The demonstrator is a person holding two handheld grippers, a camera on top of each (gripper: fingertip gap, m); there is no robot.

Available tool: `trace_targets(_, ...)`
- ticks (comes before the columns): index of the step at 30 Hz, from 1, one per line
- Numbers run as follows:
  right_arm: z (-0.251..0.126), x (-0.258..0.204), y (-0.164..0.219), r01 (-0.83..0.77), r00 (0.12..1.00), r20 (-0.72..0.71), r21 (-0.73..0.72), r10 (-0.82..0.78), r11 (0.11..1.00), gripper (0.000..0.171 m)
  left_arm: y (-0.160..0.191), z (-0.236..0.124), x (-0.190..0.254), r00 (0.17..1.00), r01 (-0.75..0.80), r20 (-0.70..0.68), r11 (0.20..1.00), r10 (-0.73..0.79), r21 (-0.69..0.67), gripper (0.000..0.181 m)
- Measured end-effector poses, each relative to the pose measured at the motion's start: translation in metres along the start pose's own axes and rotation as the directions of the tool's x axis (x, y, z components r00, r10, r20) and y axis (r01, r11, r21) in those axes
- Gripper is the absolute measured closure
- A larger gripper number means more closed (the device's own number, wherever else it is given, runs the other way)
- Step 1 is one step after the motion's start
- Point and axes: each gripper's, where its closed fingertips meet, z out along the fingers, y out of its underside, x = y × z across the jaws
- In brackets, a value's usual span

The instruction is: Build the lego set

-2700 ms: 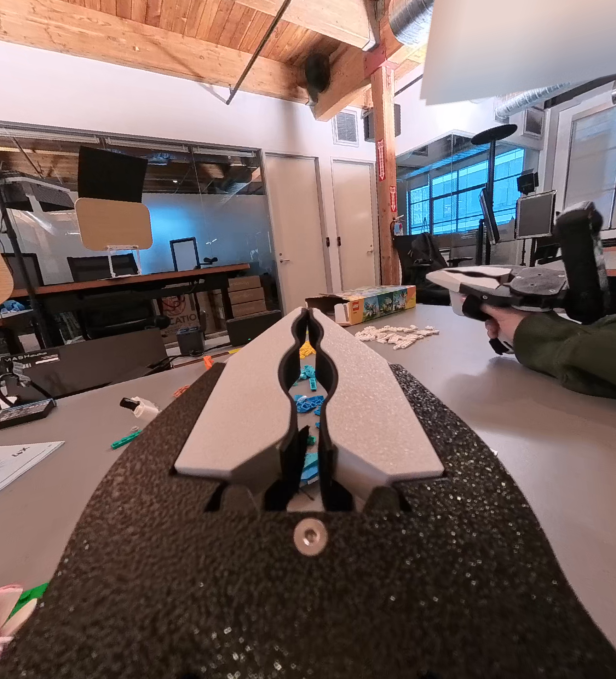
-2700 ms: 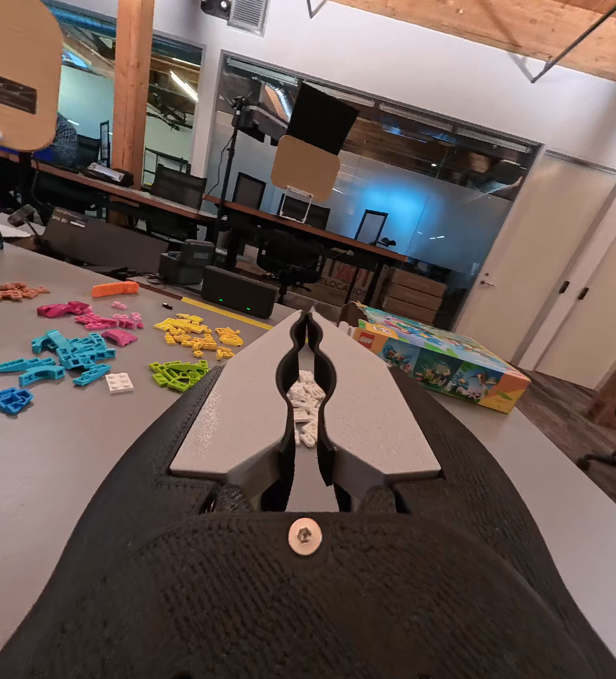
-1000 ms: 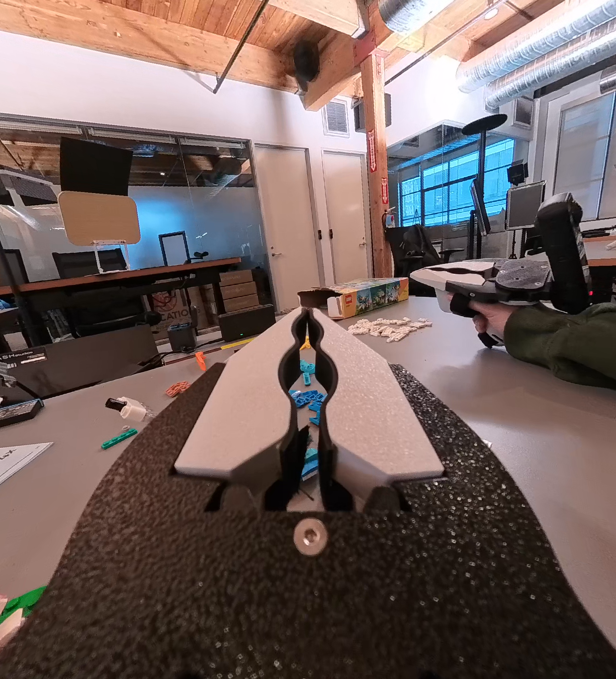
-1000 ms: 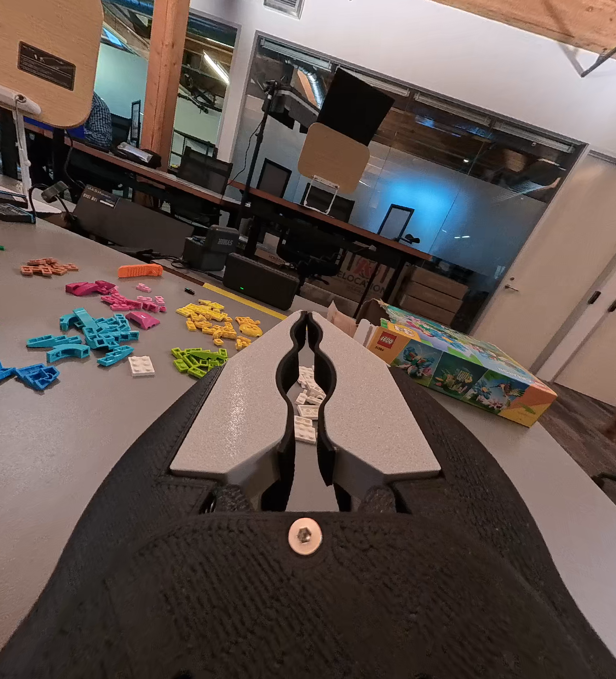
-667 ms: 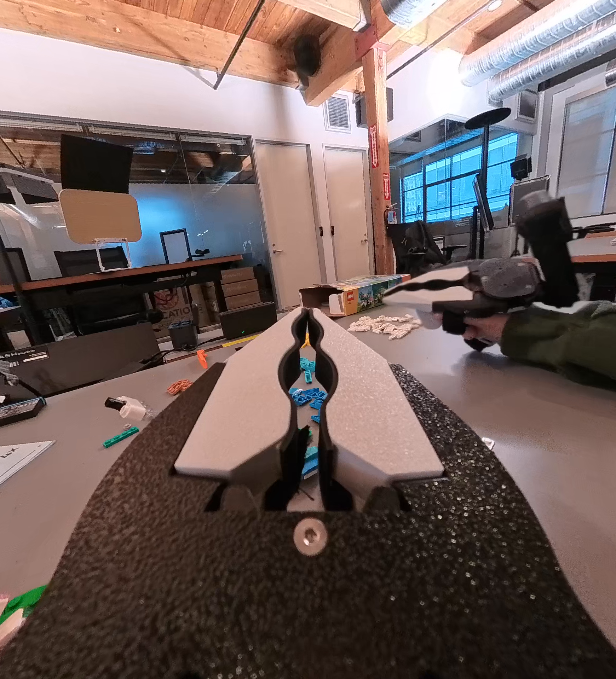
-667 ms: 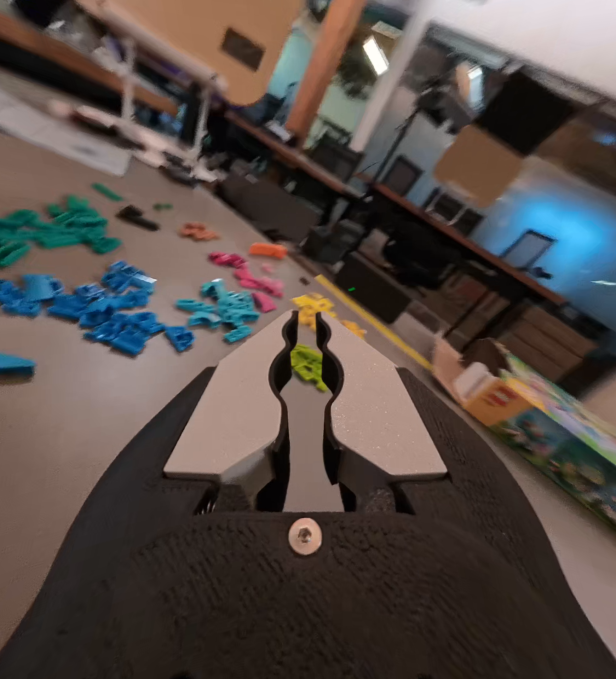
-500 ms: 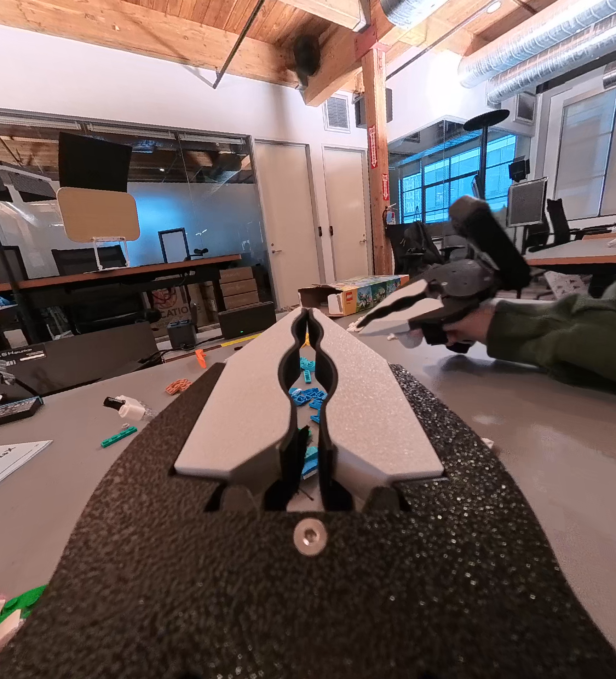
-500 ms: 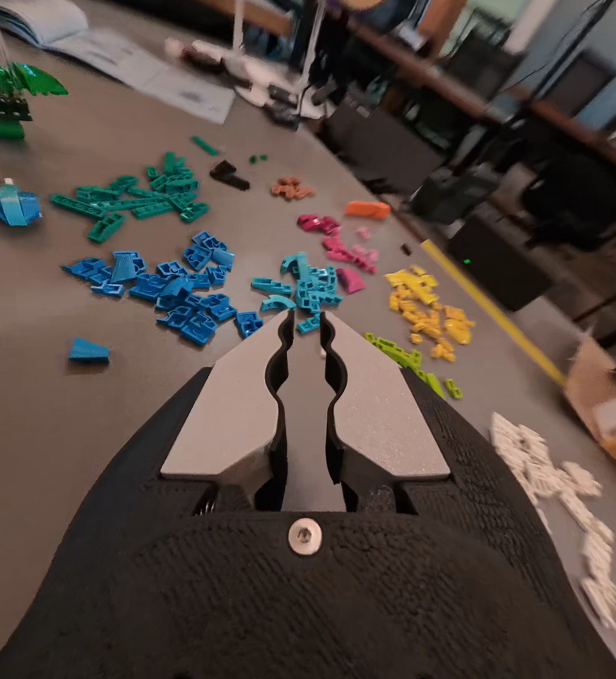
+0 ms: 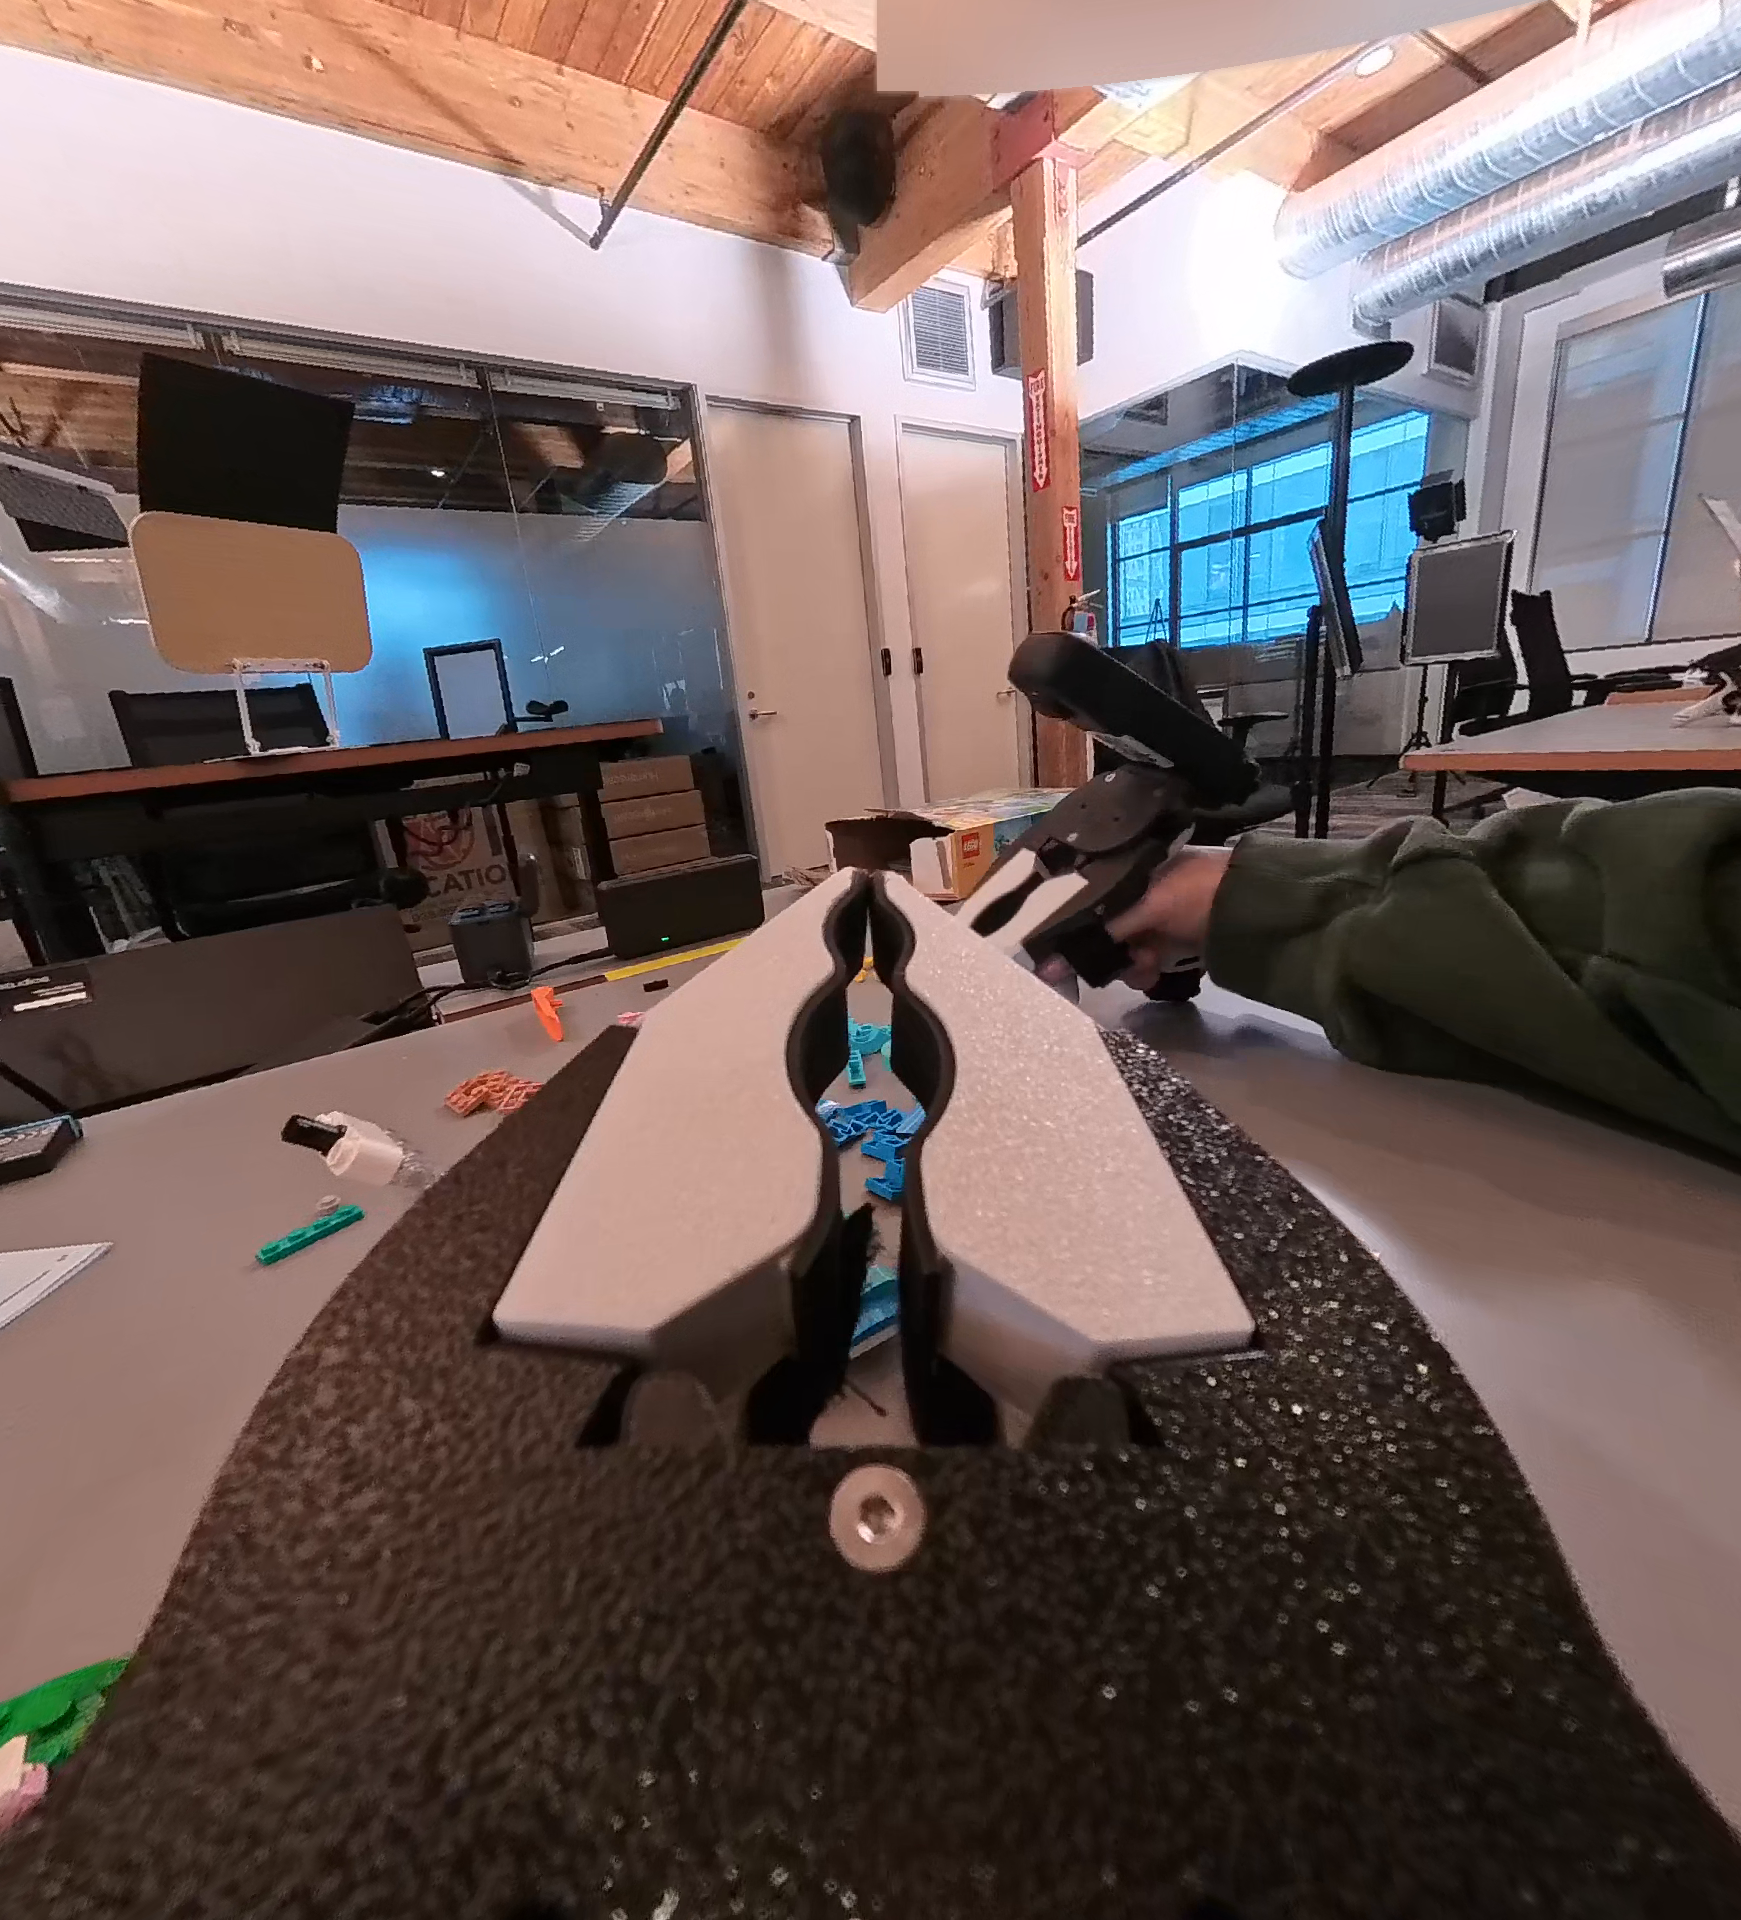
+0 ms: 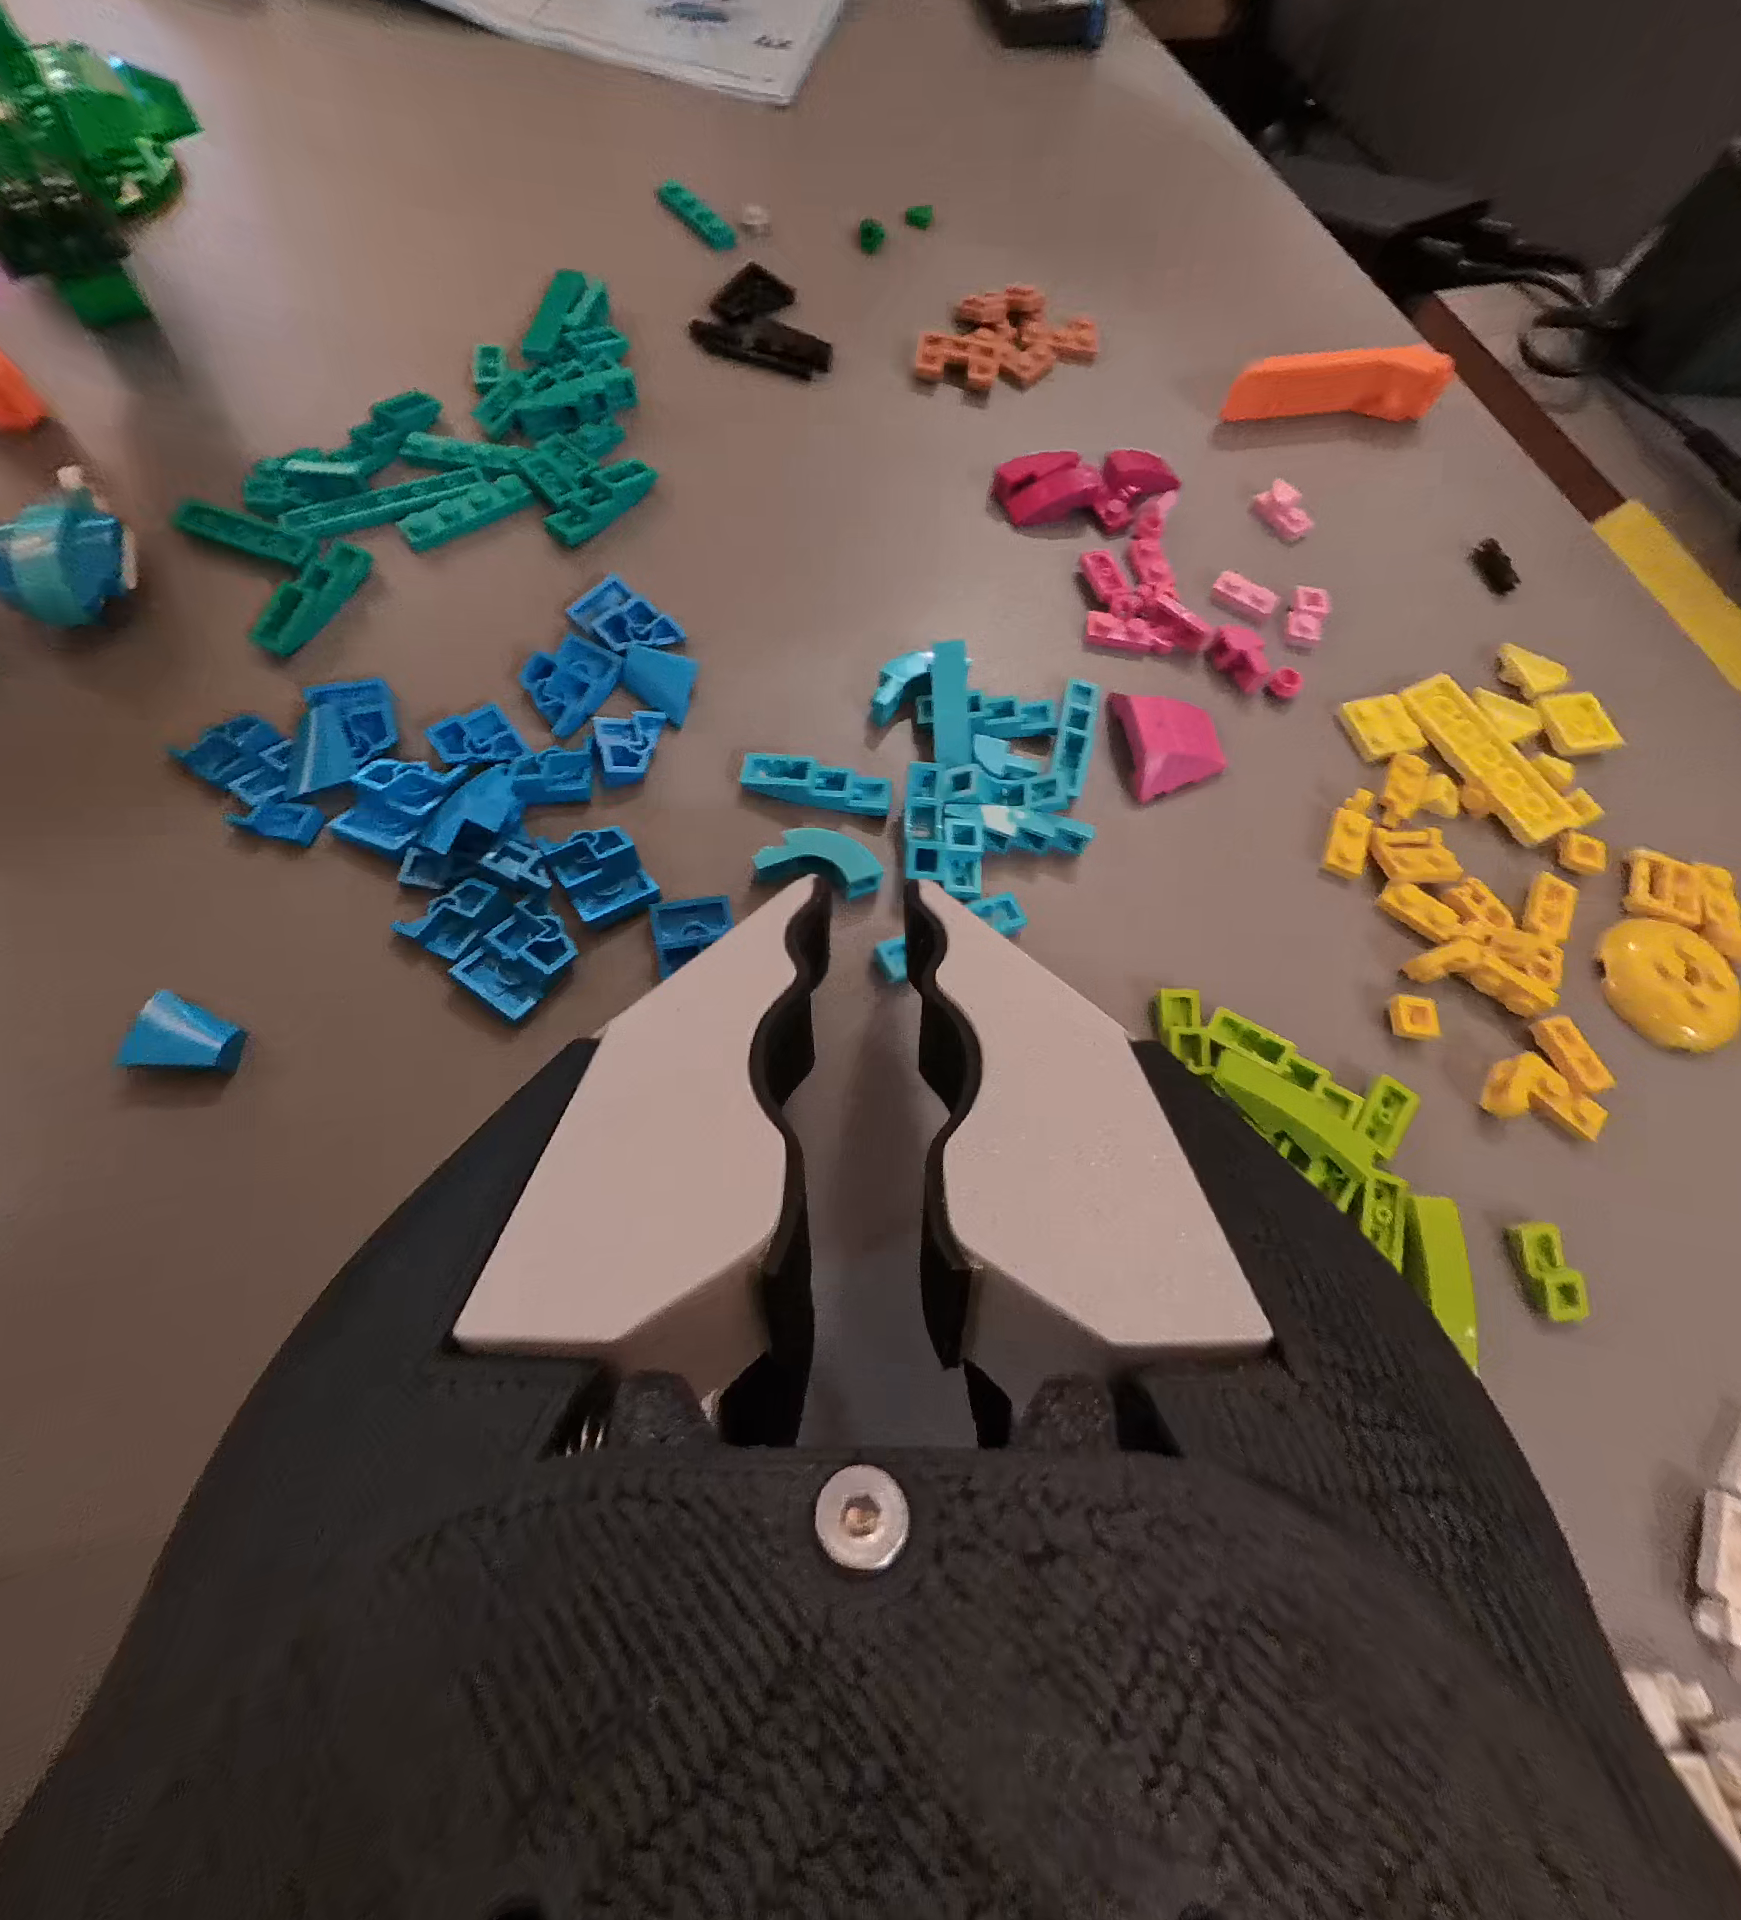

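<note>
With your right tool [image 10: 866,902] spread a little above the turquoise pieces [image 10: 985,790] on the table [image 10: 845,540] and your left tool [image 9: 868,896] pressed together and empty, you risk scattering the crowded pile or pinching two pieces.

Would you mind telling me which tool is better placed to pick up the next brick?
The right tool: it is open and angled down at the turquoise bricks, tips beside a curved one. The left tool is shut, pointing level across the table.
</note>
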Motion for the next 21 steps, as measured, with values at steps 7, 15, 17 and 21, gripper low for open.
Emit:
trace_targets(7,0.004,0.006,0.0,-0.011,1.0,0.019,-0.011,0.011,1.0,0.155,0.0,0.0,-0.001,1.0,0.018,-0.005,1.0,-0.018,0.005,0.181)
trace_targets(15,-0.004,0.008,0.018,-0.08,0.995,-0.066,-0.087,0.074,0.993,0.155,-0.001,-0.001,-0.001,1.0,0.027,-0.006,1.0,-0.027,0.008,0.181)
trace_targets(17,-0.007,0.008,0.02,-0.096,0.992,-0.091,-0.092,0.087,0.991,0.155,-0.001,-0.001,-0.001,1.0,0.028,-0.006,1.0,-0.028,0.008,0.181)
trace_targets(21,-0.007,0.008,0.019,-0.122,0.988,-0.104,-0.089,0.113,0.988,0.155,0.0,-0.001,-0.002,0.999,0.037,-0.006,0.999,-0.037,0.009,0.181)
